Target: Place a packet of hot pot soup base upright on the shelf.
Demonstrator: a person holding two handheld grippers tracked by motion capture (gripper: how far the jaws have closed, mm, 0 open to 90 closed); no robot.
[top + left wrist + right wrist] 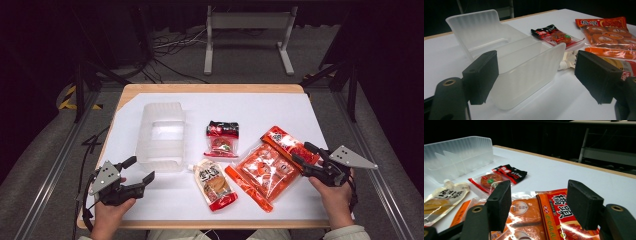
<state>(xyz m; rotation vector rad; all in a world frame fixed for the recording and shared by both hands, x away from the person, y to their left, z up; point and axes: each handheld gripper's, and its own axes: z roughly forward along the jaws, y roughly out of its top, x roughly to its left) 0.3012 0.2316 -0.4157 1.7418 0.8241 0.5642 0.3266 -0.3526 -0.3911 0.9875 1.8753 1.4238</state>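
Note:
A clear plastic bin point(161, 135) stands on the left half of the white table top point(280, 107); in the left gripper view the bin point(519, 60) sits just beyond the jaws. My left gripper point(138, 171) is open near the bin's front corner, holding nothing. To the right lie a small black-and-red snack pack point(222, 139), a spouted sauce pouch point(215, 183) and a large orange bag of wrapped cakes point(270, 165). My right gripper point(304, 152) stands open over that bag's right end; the bag point(544, 212) lies under the jaws, which do not press on it.
The table's wooden edge point(210, 88) runs along the back, and a metal stand point(248, 37) with cables is on the floor beyond. Rails flank the table on both sides. Bare white surface lies behind the packs and in front of the bin.

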